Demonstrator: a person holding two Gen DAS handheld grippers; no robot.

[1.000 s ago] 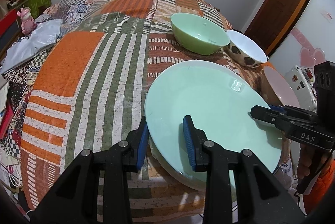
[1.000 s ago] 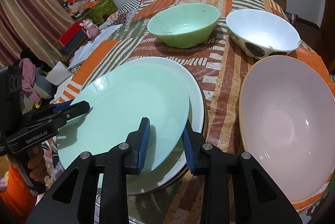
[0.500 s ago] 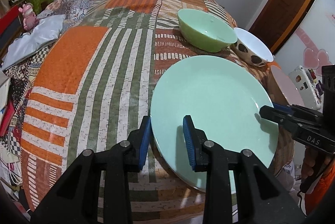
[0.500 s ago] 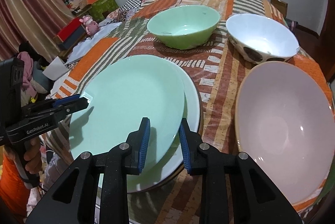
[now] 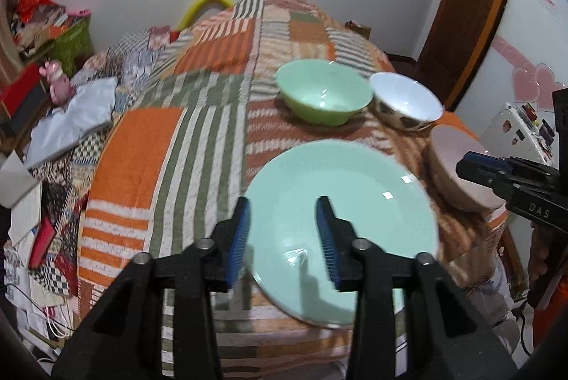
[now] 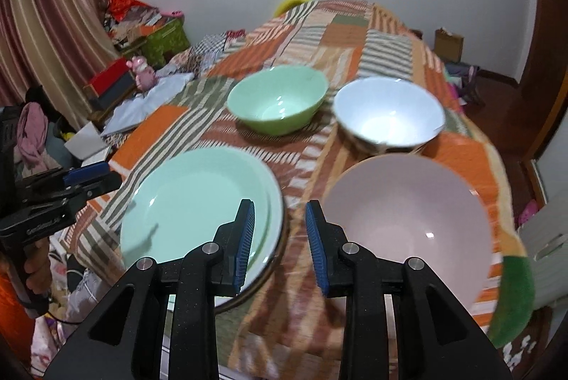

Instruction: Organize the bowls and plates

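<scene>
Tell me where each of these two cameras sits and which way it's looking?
Left wrist view: on the left gripper, jaws opening with nothing clamped, facing forward and down at the green plate; right gripper and right hand show at right.
Right wrist view: on the right gripper, facing forward and down between plate and pink bowl; left gripper and left hand show at left.
Both share the plate, green bowl, white bowl, pink bowl and patchwork cloth.

- A lived-in room of a home: a patchwork cloth (image 5: 198, 117) covers the desk.
- Curtains (image 6: 46, 36) hang at far left.
- A wooden door (image 5: 472, 7) stands at far right.
- Clothes and boxes (image 6: 142, 36) pile along the left wall.
</scene>
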